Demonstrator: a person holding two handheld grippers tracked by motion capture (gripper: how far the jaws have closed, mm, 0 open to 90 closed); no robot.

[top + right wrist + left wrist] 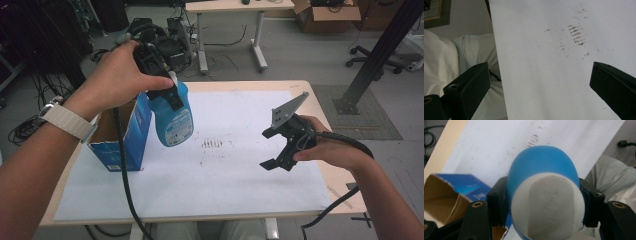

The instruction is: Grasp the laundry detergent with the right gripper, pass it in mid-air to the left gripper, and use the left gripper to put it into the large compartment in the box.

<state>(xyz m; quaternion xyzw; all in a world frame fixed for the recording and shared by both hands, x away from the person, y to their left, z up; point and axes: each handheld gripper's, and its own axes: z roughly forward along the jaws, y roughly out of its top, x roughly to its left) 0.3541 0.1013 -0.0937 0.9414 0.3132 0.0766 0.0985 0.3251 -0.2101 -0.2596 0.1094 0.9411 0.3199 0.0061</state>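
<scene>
A blue plastic bottle [172,117] with a printed label hangs in the air just right of an open blue cardboard box [122,145]. My left gripper [172,95] is shut on its upper part, one black jaw on each side. In the left gripper view I look down on the bottle [541,162] and its white cap [549,205], with my left gripper [541,202] clamped around them and the box [454,187] at lower left. My right gripper [266,149] hovers open and holds nothing over the right side of the white sheet [240,170]; its jaws stand wide apart in the right gripper view [539,82].
The box stands upright at the table's left, its top flaps open. Brown smudge marks [212,144] sit mid-sheet, between the bottle and my right gripper. The wooden table [327,177] has bare edges around the sheet. Behind it are a desk, cables and a metal post.
</scene>
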